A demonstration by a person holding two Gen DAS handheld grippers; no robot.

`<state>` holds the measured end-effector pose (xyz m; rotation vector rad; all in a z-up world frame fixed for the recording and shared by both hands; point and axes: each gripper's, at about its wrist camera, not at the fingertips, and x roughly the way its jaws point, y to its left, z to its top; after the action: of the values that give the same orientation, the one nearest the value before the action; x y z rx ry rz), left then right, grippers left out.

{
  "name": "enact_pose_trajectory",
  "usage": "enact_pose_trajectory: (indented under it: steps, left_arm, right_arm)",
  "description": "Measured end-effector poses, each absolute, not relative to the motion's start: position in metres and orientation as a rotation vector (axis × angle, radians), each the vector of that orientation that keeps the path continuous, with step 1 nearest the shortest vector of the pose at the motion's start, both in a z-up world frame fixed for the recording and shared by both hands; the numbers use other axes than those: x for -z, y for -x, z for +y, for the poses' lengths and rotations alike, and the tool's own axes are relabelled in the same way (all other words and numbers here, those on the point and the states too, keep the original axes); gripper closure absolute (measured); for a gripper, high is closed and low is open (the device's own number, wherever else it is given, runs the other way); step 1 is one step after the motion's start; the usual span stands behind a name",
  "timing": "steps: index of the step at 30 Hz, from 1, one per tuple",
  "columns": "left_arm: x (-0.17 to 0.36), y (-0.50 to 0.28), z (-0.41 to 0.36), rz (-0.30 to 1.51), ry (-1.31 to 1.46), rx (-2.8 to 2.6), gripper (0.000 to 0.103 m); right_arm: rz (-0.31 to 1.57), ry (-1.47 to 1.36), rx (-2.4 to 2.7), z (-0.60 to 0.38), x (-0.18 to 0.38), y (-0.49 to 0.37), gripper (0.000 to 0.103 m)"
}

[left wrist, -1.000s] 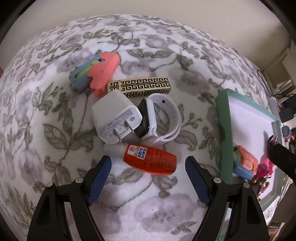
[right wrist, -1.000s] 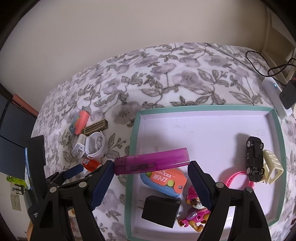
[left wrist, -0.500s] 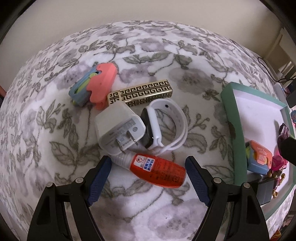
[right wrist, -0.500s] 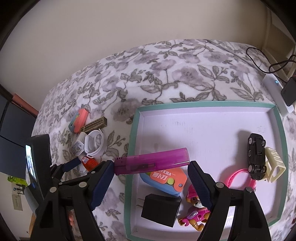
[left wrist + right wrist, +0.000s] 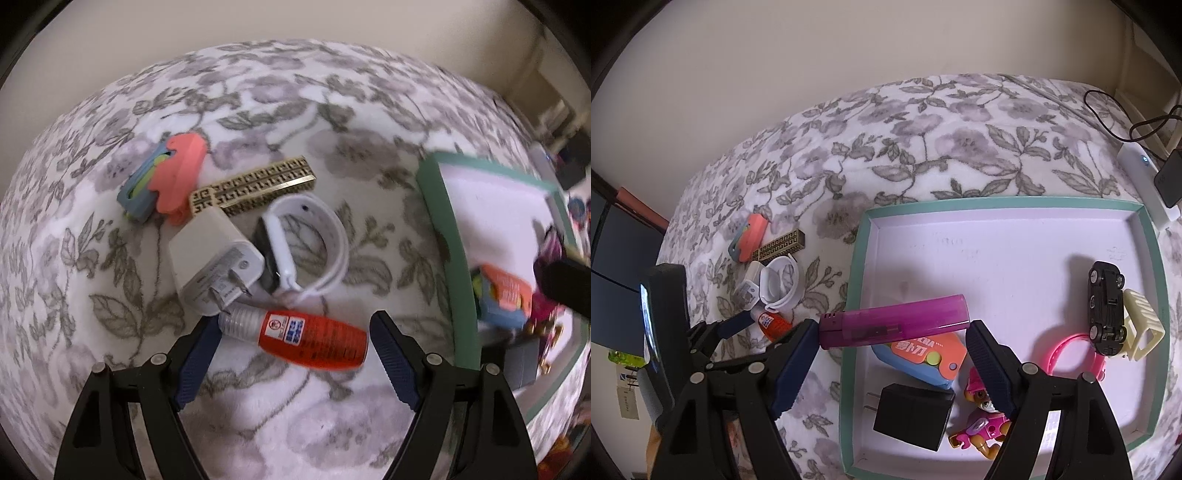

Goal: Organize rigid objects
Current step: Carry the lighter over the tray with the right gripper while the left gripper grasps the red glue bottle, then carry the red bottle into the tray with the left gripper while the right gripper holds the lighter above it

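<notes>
Closer now, 1 orange bottle (image 5: 312, 341); 4 other items beyond.

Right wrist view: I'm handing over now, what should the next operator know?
Right gripper holds a purple case endwise over the tray rim.
Left gripper is open, straddling the glue bottle on the blanket.
Done: black charger, toy car, pink band and others lie in the tray.
To do: place the case, then glue bottle, white charger, watch, gold box, coral toy.
</notes>
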<state>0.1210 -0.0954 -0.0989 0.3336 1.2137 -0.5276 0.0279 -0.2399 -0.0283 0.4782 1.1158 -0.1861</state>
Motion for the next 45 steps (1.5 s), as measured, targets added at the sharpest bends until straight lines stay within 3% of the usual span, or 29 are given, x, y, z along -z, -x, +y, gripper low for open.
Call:
enact_pose_trajectory:
  steps: [5,30,45]
  left_arm:
    - [0.101,-0.111,-0.104,1.206,-0.427,0.547,0.020]
    - [0.095,-0.117,-0.092,1.234,-0.370,0.500,0.024]
    - [0.025,-0.109,-0.074,1.152,-0.184,0.530,0.024]
  right_arm:
    - [1.116,-0.481,0.185,-0.240,0.028,-0.028,0.020]
    - [1.122,-0.484,0.188,-0.241,0.029,-0.026,0.020]
    - [1.066,-0.495,0.234,-0.262,0.006,-0.009,0.020]
